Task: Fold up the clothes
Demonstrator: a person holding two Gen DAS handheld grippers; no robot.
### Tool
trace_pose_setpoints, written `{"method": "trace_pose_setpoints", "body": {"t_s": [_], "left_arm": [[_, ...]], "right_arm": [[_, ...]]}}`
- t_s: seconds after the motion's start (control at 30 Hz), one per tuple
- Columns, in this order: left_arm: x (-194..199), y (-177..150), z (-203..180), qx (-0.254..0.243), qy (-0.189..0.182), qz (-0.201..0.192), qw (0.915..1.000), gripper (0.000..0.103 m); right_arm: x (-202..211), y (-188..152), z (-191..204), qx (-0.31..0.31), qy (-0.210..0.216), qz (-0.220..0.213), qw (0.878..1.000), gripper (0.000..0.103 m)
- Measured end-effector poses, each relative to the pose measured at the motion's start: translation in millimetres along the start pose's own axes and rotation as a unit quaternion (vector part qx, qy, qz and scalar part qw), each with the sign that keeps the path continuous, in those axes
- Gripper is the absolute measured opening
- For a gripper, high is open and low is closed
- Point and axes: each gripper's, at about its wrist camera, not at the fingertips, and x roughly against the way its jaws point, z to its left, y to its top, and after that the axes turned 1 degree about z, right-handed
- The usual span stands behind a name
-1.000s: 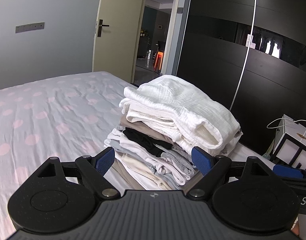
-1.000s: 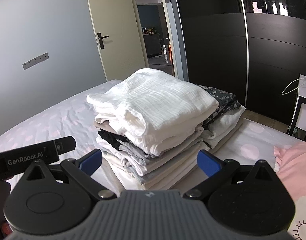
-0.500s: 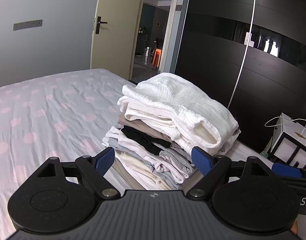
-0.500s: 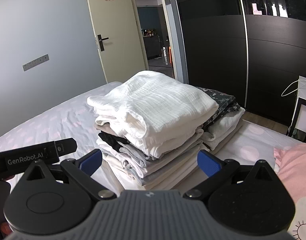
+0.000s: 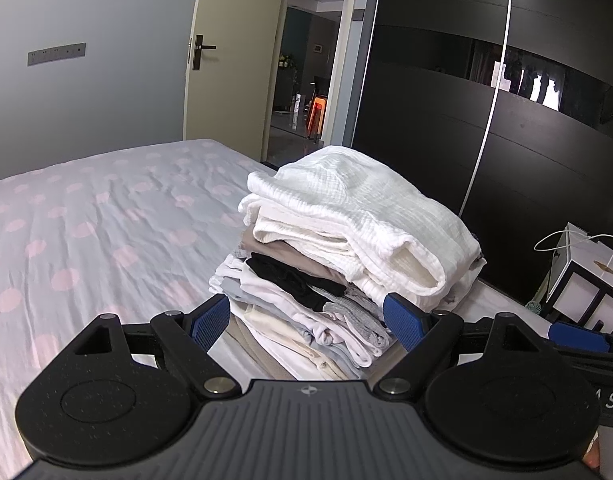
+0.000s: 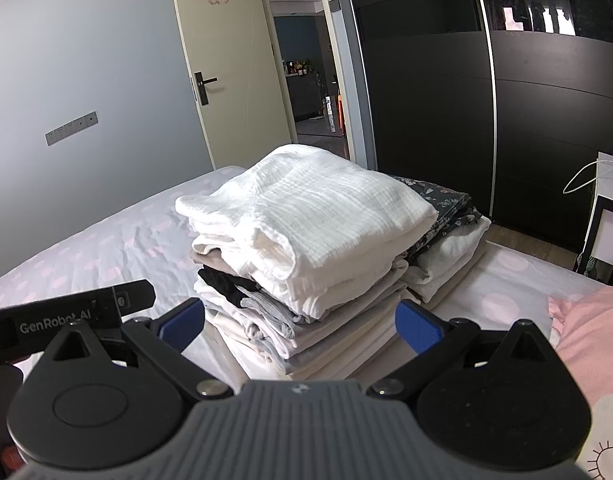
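Since a second ago we are drawing both claws back a little from the pile, so the clothes are sitting slightly smaller and further ahead of the fingers than they were.

Nearest to us, the left gripper [image 5: 306, 318] is holding its blue pads wide apart with nothing between them, and the right gripper [image 6: 300, 320] is doing the same just to its right. Directly ahead of both, past the fingertips and not touching them, the stack of folded clothes [image 6: 306, 264] is resting on the bed [image 5: 86, 240]. A thick white waffle-weave garment [image 5: 366, 220] is lying on top, with thinner black, grey and cream pieces layered below. To the right of our right claw a pink garment [image 6: 586, 332] is lying unfolded on the cover, and we are judging that as the next piece to take.

It is looking soft, light and floppy, so we are expecting it to sag and bunch; pinching it at a hem or corner with each claw should spread it flat. Beyond the pile, the open door [image 6: 234, 80] and dark wardrobe [image 6: 506, 100] are filling the background.
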Motion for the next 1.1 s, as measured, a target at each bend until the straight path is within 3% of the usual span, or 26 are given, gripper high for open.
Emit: {"method": "trace_pose_setpoints", "body": {"t_s": [1.1], "left_arm": [[6.5, -1.5, 4.0, 0.005, 0.005, -0.002, 1.0, 0.083]], "right_arm": [[3.4, -1.7, 5.1, 0.003, 0.012, -0.005, 1.0, 0.102]]}}
